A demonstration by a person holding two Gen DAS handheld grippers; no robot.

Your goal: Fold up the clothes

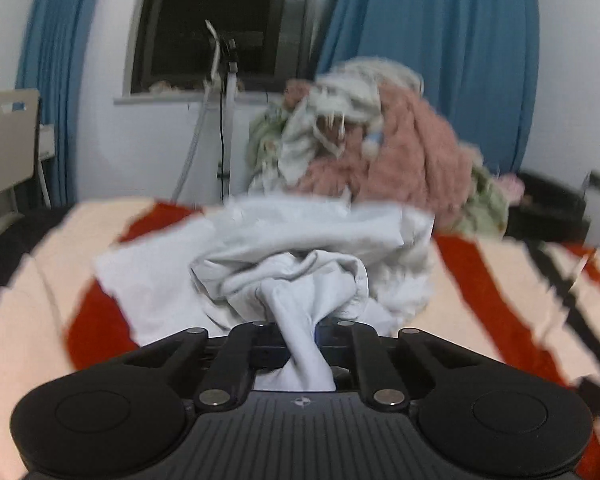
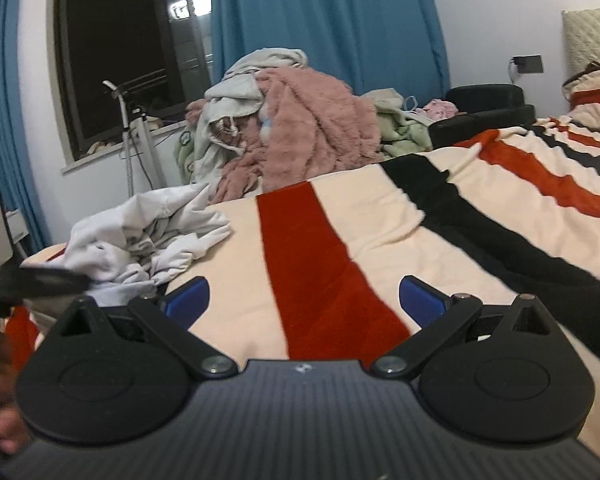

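A crumpled white garment [image 1: 284, 256] lies on the striped blanket [image 1: 32, 304] of the bed. My left gripper [image 1: 300, 344] is shut on a bunched fold of it, and the cloth runs back between the fingers. In the right wrist view the same white garment [image 2: 148, 232] lies at the left on the blanket [image 2: 320, 272]. My right gripper [image 2: 304, 300] is open and empty, its blue fingertips [image 2: 420, 300] wide apart above a red stripe, to the right of the garment.
A pile of clothes with a pink fluffy blanket [image 2: 300, 128] stands beyond the bed's far edge. Blue curtains [image 2: 324, 20] and a dark window [image 2: 120, 52] are behind. A white stand [image 2: 140, 140] is by the window. A dark chair [image 2: 488, 108] is at the right.
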